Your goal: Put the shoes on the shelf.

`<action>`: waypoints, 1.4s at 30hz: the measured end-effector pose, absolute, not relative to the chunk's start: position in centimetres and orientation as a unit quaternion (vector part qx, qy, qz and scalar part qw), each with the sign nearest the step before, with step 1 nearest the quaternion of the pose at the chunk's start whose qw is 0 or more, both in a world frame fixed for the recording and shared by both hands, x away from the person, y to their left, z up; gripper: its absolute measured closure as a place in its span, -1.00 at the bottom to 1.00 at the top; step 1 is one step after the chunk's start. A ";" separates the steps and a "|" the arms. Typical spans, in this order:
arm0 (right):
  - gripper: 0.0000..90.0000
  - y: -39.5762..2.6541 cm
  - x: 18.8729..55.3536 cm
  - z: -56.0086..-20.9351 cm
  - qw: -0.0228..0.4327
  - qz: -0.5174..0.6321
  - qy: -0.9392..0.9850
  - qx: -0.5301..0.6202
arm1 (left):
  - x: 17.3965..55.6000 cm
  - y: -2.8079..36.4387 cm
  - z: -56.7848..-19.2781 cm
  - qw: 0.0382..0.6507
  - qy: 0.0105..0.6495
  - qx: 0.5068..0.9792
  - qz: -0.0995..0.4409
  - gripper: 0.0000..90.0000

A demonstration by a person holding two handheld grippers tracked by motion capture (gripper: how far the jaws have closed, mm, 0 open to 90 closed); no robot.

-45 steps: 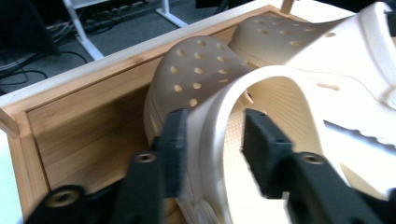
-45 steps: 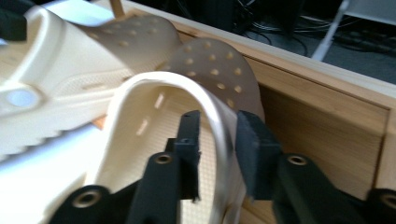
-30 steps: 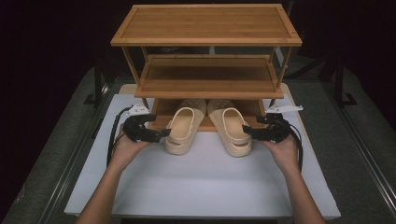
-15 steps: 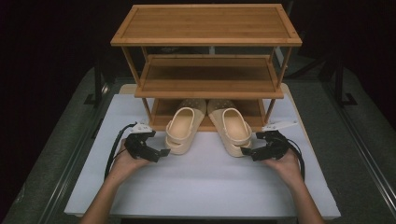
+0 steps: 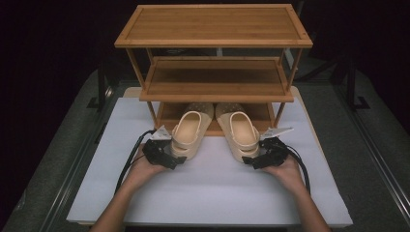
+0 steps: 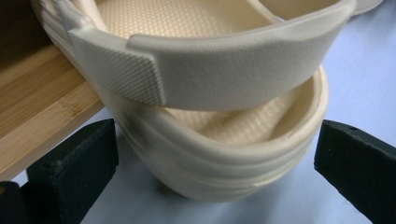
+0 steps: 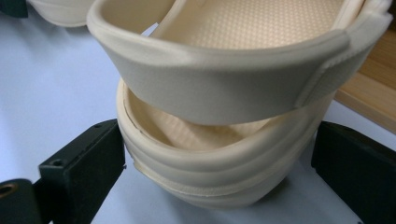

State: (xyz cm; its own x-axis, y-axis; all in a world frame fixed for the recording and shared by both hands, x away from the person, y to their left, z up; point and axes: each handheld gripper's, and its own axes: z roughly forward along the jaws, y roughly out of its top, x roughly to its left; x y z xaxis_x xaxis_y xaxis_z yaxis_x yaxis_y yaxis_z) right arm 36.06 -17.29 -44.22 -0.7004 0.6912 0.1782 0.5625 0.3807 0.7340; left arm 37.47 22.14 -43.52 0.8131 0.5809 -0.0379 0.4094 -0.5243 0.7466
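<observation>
At the rack's bottom shelf (image 5: 167, 114), near the bench's (image 5: 212, 193) far edge: left sandal (image 5: 189, 133) and right sandal (image 5: 241, 133) lying toes-in under the rack, heels jutting out over the white bench; left hand-held gripper (image 5: 180, 159) at one heel, right hand-held gripper (image 5: 246, 161) at the other. Both wide open, just spread apart; heel of the left sandal (image 6: 219, 154) and of the right sandal (image 7: 210, 163) between the jaws, pads not pressing. Risks from here, as a judgement: closing on the soft curved heel rim alone, squashing it and slipping off; snagging the back strap (image 6: 224, 70); dragging a sole against the shelf lip; pushing forward and shoving a sandal deeper.
</observation>
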 end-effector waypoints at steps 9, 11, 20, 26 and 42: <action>-0.94 -16.5 36.7 -44.1 0.077 0.415 0.824 0.377 | 38.2 20.4 -43.0 0.399 0.283 0.865 0.116 -1.00; -0.92 -16.1 36.8 -44.0 0.078 0.418 0.824 0.374 | 38.3 20.1 -43.1 0.404 0.283 0.862 0.113 -1.00; -0.91 -13.6 37.5 -44.0 0.079 0.422 0.831 0.354 | 38.6 19.4 -43.1 0.408 0.283 0.861 0.114 -1.00; -0.86 -12.5 37.9 -44.0 0.078 0.436 0.826 0.349 | 38.9 18.7 -43.3 0.415 0.283 0.857 0.112 -1.00; -0.84 -11.9 39.8 -43.7 0.087 0.436 0.821 0.358 | 41.1 17.5 -43.1 0.418 0.302 0.850 0.107 -1.00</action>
